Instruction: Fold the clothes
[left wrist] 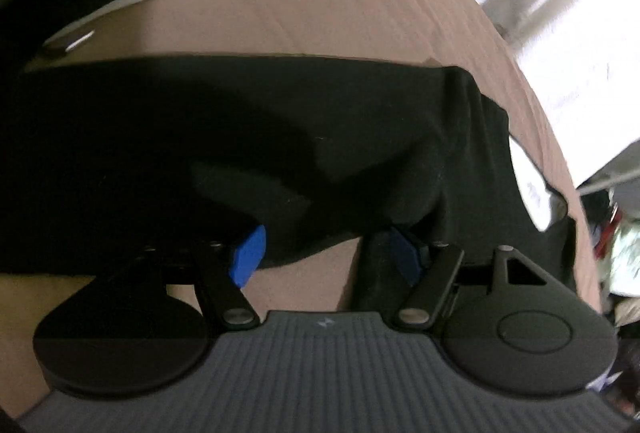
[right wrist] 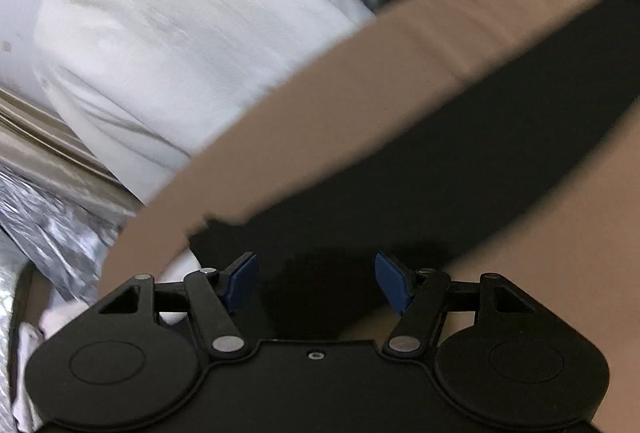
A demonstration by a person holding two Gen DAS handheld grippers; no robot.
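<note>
- Black garment lies as a long folded strip across the tan counter.
- Left hand-held gripper and right hand-held gripper both have jaws apart, nothing pinched.
- Tip, probably: grab both layers at the near edge evenly before folding over.

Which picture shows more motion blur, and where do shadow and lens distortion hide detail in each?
Right wrist view: more blur; the white bedding and the black garment edge are streaked. Left wrist view: sharper, but the garment is so dark that its folds barely show. Both: the fisheye bends the brown surface into a curve.
</note>
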